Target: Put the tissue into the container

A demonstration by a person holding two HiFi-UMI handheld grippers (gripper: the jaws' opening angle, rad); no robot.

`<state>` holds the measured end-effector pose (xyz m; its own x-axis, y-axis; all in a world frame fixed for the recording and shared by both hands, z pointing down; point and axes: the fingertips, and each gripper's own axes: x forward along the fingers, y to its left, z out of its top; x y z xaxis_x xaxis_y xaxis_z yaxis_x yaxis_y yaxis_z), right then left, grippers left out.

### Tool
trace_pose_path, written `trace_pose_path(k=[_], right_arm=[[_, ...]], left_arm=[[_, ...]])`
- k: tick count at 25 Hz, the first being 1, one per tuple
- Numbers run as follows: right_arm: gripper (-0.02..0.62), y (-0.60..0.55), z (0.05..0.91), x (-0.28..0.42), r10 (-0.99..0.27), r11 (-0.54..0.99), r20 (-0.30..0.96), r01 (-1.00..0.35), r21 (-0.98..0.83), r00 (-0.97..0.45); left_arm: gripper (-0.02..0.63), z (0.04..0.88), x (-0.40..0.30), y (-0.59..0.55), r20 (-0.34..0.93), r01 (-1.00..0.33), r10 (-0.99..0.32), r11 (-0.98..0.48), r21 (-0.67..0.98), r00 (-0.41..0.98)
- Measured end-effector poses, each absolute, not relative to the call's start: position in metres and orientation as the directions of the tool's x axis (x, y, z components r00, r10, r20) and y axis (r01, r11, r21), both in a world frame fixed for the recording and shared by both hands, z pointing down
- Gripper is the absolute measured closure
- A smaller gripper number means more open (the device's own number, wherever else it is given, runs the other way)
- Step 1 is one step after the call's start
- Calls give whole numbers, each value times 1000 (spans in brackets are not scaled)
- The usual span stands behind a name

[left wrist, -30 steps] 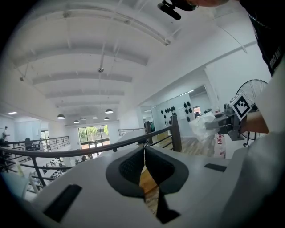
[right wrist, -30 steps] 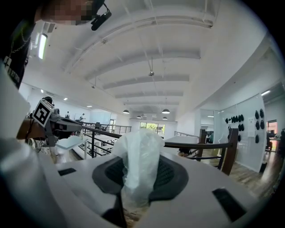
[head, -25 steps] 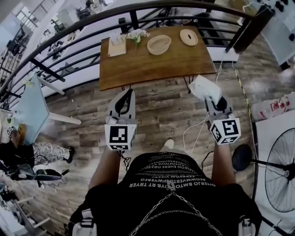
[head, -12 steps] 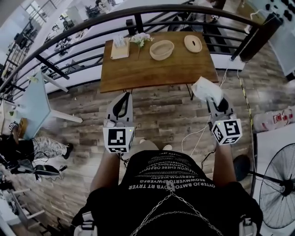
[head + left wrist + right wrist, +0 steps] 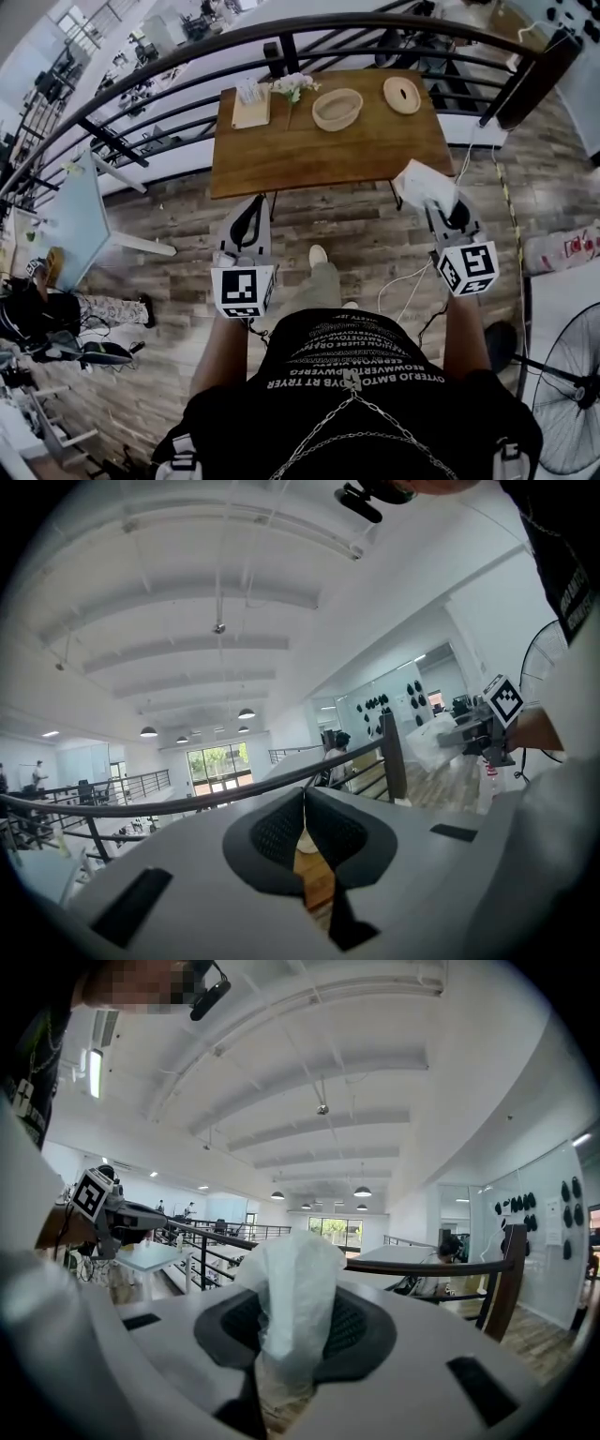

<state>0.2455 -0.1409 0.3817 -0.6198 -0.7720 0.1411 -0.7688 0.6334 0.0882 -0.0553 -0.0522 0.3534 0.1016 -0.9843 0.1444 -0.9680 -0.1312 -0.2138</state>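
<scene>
Fingers (image 5: 354, 1324) of right gripper (image 5: 439, 208) pinch the tissue (image 5: 292, 1283), white & crumpled, puffing up above them. Jaws of left gripper (image 5: 246, 223) pressed together, nothing betw. Further off, container (image 5: 337, 109) sits on wood table (image 5: 319, 155), well apart.

The table (image 5: 309, 155) is smooth, warm brown wood. The floor (image 5: 347, 225) under it is duller grey-brown planks. Behind the table, the railing (image 5: 286, 58) is dark metal. The tissue (image 5: 292, 1288) is thin, crinkled white paper.
</scene>
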Motion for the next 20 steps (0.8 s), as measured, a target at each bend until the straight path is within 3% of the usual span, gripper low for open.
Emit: trace_pose_path(k=[20], right_arm=[[477,-293,407,177,-742,658,206,-752,41,-638]], left_arm=[[577,375,-102,-219,148,-973,-986,-109,-206,79]])
